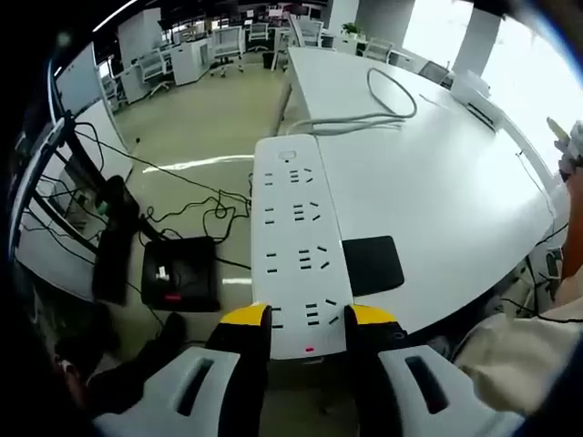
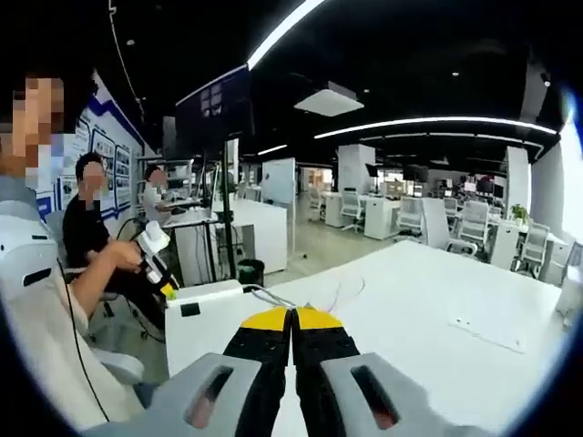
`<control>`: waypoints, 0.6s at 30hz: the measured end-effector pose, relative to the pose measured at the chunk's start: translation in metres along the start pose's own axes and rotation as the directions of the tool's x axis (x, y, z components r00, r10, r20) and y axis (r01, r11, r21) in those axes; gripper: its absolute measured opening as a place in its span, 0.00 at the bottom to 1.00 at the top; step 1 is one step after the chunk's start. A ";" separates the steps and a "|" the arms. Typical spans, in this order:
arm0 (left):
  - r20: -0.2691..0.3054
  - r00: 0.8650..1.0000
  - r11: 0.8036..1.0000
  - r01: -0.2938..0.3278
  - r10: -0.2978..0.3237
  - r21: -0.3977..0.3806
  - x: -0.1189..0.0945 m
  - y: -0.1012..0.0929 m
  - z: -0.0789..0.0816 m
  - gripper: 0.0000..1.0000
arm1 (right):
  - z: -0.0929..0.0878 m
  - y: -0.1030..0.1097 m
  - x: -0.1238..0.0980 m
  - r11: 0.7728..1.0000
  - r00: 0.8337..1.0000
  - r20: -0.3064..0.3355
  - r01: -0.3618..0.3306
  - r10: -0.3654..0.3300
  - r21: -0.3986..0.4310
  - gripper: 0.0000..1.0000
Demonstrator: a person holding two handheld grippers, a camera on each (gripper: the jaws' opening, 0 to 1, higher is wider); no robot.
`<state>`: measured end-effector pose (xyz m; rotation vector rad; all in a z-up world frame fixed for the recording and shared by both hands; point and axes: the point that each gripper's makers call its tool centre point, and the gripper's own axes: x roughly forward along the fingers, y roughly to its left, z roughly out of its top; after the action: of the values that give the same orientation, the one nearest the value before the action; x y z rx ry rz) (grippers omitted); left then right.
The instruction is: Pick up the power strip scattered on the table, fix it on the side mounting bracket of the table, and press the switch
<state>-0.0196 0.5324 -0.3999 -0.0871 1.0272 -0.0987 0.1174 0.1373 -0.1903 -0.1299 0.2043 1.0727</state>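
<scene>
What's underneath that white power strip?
The power strip overhangs the white table edge, beside a black pad. Floor cables show alongside; whatever lies directly beneath is covered.

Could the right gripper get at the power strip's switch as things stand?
Probably yes: the left gripper holds the power strip over the table edge, top uncovered; the right gripper is shut, carrying nothing.

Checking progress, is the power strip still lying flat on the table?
No, the left gripper holds the power strip at the table's edge.

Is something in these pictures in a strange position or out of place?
Yes. The power strip is off the table, gripped at one end by the left tool and sticking out over the floor. Its cord trails loosely across the tabletop.
</scene>
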 end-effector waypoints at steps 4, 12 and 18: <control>-0.002 1.000 1.000 0.001 -0.001 -0.001 0.000 0.000 0.000 0.37 | 0.002 0.005 0.016 1.000 0.999 -0.034 -0.021 0.021 -0.010 0.00; 0.001 1.000 1.000 0.002 -0.002 -0.006 0.000 0.001 0.000 0.37 | 0.005 0.016 0.044 0.998 0.993 -0.096 -0.063 0.064 0.016 0.00; -0.010 1.000 1.000 0.001 -0.001 -0.007 0.001 0.002 0.001 0.37 | 0.011 0.029 0.068 0.994 0.983 -0.154 -0.104 0.100 -0.018 0.00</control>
<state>-0.0183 0.5346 -0.4004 -0.0940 1.0372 -0.0965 0.1241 0.2120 -0.1955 -0.2275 0.3381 1.1688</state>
